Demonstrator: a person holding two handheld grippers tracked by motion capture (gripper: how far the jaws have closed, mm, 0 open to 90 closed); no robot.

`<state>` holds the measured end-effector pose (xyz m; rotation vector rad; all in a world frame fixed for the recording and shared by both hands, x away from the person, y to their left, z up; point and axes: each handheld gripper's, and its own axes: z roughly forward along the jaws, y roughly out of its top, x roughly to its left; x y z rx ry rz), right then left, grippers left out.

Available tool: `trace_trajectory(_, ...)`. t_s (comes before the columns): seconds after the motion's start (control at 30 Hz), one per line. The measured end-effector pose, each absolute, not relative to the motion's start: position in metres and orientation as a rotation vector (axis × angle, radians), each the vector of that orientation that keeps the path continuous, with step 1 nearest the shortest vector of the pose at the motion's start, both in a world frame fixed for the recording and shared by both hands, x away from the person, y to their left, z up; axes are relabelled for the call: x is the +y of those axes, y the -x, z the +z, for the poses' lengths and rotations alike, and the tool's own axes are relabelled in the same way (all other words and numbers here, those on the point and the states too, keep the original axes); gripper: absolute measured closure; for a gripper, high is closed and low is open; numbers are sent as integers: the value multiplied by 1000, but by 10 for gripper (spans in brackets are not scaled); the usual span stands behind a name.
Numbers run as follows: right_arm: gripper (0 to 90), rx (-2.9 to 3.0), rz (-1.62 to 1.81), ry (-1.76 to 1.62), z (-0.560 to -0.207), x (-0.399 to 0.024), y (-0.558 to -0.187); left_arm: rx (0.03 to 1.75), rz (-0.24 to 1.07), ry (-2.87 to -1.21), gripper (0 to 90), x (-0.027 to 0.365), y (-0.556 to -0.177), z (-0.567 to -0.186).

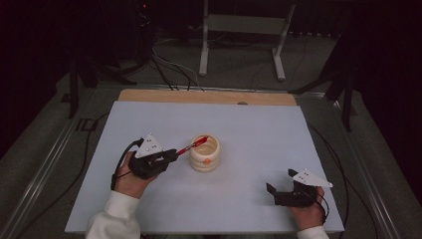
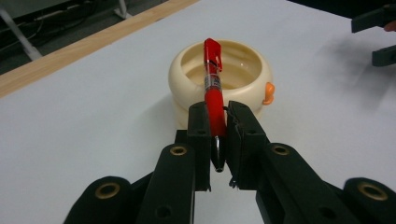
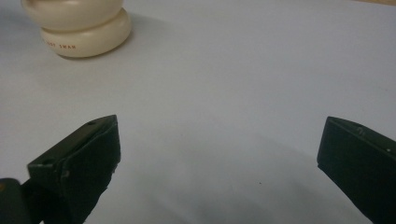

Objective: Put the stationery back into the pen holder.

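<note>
Left gripper clamps a red plastic pen, tip angled over the cream round ceramic pot; tilt it steeper before releasing. Right gripper rests wide open, well apart.

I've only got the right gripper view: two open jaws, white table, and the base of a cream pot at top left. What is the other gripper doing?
Observer: The left gripper is shut on a red pen, gripping it near one end.
Operator: Where is the pen relative to the pot?
Observer: Its far end, the one with the clip, reaches over the open mouth of the cream pot; the pen lies at a shallow slant rather than upright.
Operator: Anything inside the pot?
Observer: From the left gripper view, the part of the inside that shows looks empty, and there is a small orange knob on the pot's outer wall.
</note>
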<state>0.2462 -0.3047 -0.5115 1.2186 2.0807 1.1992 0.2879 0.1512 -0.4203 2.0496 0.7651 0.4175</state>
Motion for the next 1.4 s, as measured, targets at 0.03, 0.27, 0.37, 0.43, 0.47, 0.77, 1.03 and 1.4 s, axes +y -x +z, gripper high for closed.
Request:
trace_trajectory(0.03,0,2081,1199,-1219,-512,-305,-246,764,415,-2051,812,151,-288,-420)
trace_trajectory(0.27,0,2079,1199,-1221,-512,-305,-246,760,407,-2053,811,151,-289,-420)
trace_trajectory(0.37,0,2079,1200,-1218,-512,-305,-246,764,405,-2049,811,150,-289,-419)
trace_trajectory(0.43,0,2079,1199,-1219,-512,-305,-246,766,402,-2041,811,151,-290,-419)
trace_trajectory(0.47,0,2079,1200,-1219,-512,-305,-246,769,402,-2041,811,150,-290,-418)
trace_trajectory(0.77,0,2079,1201,-1217,-512,-305,-246,765,389,-2035,811,147,-292,-416)
trace_trajectory(1.03,0,2079,1200,-1217,-512,-305,-246,769,374,-2028,810,147,-294,-416)
trace_trajectory(1.4,0,2081,1196,-1215,-512,-305,-246,771,347,-2011,808,143,-301,-413)
